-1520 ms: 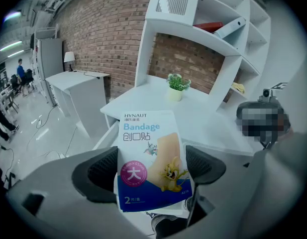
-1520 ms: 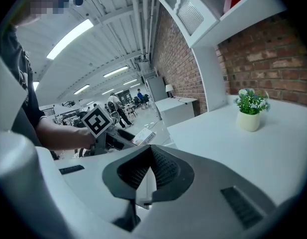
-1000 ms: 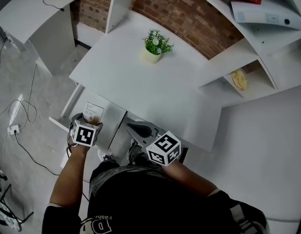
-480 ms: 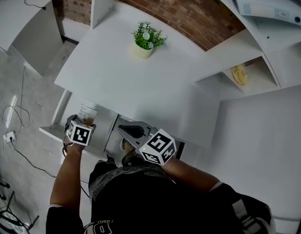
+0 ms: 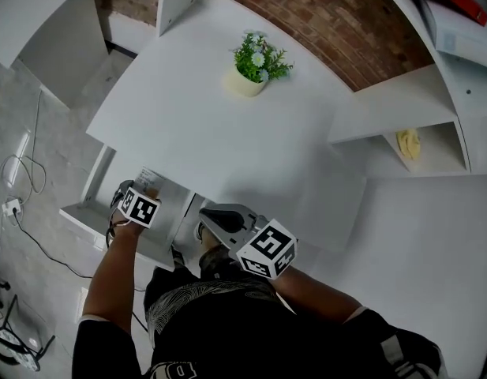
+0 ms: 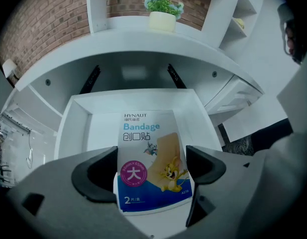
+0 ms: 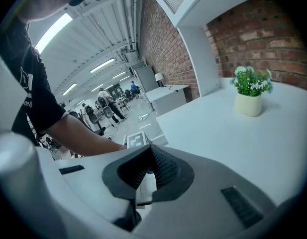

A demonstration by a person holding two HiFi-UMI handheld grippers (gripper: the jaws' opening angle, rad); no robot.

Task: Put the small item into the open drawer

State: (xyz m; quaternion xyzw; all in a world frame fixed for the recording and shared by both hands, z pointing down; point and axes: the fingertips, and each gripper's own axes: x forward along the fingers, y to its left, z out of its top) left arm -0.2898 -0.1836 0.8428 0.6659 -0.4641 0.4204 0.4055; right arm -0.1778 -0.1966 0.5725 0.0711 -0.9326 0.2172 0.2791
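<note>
While the left gripper point(image 6: 151, 169) holds the bandage box point(image 6: 152, 153) by its near end, with both jaws closed against the box's side edges, the step in hand appears to be setting it down inside the open drawer point(image 6: 79, 117). The box already hangs over the drawer's white floor, roughly centred between the side walls and below the front edge of the desk point(image 5: 227, 140). To do this well, the person would likely lower the gripper until the box's underside lies flat or nearly flat on the floor. The jaws should then part only enough to free the box, and the gripper should draw straight back toward the body so the jaws do not drag the box along or knock the drawer's front rim. The right gripper point(image 7: 147, 172) has its ribbed jaws drawn together on nothing and waits at the desk front, well clear of the drawer, where it seems best left. Compared with the head view one second ago, the left gripper point(image 5: 139, 208) has moved a little further in toward the desk edge, so less of the box shows beyond the marker cube. The right gripper point(image 5: 226, 219) has kept much the same place. The camera itself has shifted, which puts the potted plant point(image 5: 257, 63) somewhat higher in the frame.
</note>
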